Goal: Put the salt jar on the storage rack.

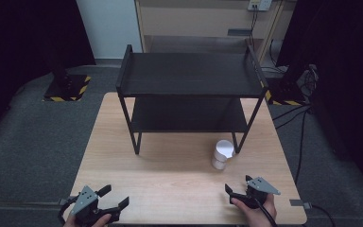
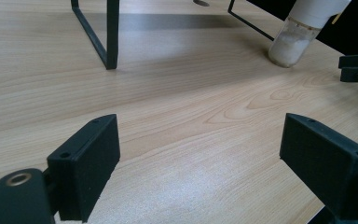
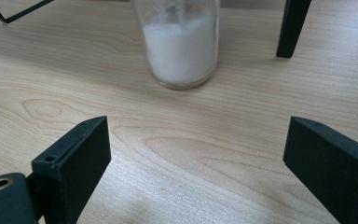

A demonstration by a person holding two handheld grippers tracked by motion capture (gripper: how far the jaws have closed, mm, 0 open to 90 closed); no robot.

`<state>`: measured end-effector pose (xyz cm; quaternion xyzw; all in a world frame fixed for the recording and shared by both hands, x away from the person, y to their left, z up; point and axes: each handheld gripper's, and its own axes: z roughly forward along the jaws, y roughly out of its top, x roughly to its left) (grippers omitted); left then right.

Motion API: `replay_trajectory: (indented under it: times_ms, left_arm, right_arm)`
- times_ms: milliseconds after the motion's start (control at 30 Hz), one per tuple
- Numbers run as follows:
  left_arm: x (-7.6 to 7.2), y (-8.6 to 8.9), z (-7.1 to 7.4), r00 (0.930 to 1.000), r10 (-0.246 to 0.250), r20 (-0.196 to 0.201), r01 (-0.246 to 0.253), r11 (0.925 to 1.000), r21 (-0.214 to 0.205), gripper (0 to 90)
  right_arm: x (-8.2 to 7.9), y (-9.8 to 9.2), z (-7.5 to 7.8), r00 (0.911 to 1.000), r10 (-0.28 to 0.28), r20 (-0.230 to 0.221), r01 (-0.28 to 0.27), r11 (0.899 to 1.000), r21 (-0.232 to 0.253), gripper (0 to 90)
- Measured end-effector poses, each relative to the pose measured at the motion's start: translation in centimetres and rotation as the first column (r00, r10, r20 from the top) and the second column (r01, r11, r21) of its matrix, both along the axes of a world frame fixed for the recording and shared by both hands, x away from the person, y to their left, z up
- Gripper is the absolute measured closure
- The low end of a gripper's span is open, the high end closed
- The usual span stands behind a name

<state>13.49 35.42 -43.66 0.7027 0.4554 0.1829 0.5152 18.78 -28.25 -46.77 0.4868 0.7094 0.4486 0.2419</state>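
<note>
Counter: a light wood counter (image 1: 170,184) seen from above, with grey carpet around it.
Shelf rack: a black two-tier metal rack (image 1: 189,75) stands on the far half of the counter, both tiers bare; its front right leg (image 3: 292,28) is planted just beside the jar.
Jar: a clear glass jar (image 1: 221,154) with a white lid, upright on the counter by the rack's front right leg, partly filled with a white powder (image 3: 181,51).
Right claw: the right claw (image 1: 240,188) sits in a hand at the near right edge of the counter. Its jaws are spread wide with nothing between them. The jar stands ahead of it, a short way off and untouched, centred slightly left of the gap in the right gripper view.
Left claw: the left claw (image 1: 115,197) is held at the near left corner, jaws also wide apart and empty, over bare wood. The jar is well apart from it, far across the counter at the upper right of the left gripper view (image 2: 294,37).
</note>
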Motion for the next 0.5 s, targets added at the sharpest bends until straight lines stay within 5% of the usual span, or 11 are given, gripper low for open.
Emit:
replay_trajectory:
  times_ms: [500]
  left_arm:
    - [-0.04,0.10,0.03,1.0000,0.004,0.002,-0.004,1.0000,0.002,11.2]
  right_arm:
    - [0.08,0.13,-0.03,1.0000,0.000,0.006,0.000,1.000,-0.003,7.8]
